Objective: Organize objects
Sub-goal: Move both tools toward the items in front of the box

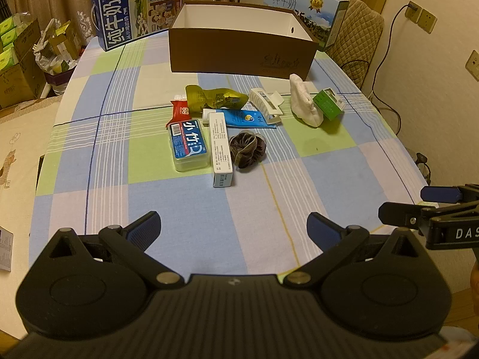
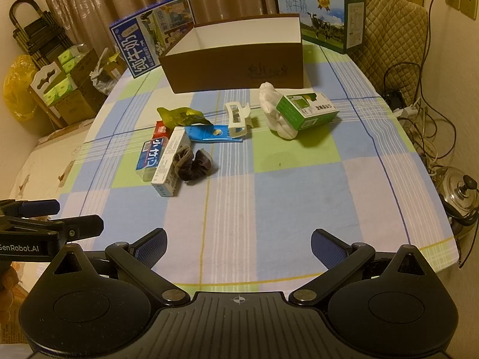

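Behind tall white carton (image 2: 168,161), blue floss box (image 2: 148,157) half hidden.

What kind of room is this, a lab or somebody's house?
Most likely a lived-in home. A table under a checked blue, green and white tablecloth, brown patterned curtains behind it, and a steel kettle on the floor beside tangled cables suggest a home.

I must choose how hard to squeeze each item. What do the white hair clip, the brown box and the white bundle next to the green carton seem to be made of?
White hair clip: hard plastic, probably; rigid, smooth teeth.
Brown box: cardboard, matte brown outside, white inside, with thin flat walls.
White bundle: soft cloth, perhaps a sock or towel; it slumps, and its surface looks fuzzy.
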The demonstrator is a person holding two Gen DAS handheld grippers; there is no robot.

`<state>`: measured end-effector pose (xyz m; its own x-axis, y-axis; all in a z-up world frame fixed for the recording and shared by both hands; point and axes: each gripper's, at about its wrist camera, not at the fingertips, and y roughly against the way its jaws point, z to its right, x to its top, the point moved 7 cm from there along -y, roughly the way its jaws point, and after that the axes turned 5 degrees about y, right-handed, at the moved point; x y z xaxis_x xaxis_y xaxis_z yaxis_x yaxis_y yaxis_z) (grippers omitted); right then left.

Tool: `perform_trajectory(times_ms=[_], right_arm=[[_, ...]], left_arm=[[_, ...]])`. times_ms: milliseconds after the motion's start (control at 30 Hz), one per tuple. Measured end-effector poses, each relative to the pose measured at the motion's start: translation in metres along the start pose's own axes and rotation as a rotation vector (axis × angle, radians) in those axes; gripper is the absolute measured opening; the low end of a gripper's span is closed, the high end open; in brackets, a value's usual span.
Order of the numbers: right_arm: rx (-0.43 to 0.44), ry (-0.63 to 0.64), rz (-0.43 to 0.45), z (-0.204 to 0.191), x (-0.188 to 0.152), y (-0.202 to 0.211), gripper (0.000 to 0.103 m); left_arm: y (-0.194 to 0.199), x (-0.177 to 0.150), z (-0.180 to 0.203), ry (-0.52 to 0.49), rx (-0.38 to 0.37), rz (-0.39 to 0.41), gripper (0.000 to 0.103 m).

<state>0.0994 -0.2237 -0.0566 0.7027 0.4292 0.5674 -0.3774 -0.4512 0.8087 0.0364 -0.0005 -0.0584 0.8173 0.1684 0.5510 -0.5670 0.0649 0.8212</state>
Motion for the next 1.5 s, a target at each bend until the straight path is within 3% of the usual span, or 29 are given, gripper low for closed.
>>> perform_trajectory(times_ms=[1233,1500], right_arm=[[0.0,-0.005,-0.01,0.016,0.006,-0.002,0.101],[0.004,-0.005,-0.023,0.043,0.024,-0.013,0.101]], left_arm=[[-0.024,0.022,0.023,0.02,0.024,-0.015,0.102],[-0.03,0.029,0.024,0.031,0.037,-0.017,0.102]])
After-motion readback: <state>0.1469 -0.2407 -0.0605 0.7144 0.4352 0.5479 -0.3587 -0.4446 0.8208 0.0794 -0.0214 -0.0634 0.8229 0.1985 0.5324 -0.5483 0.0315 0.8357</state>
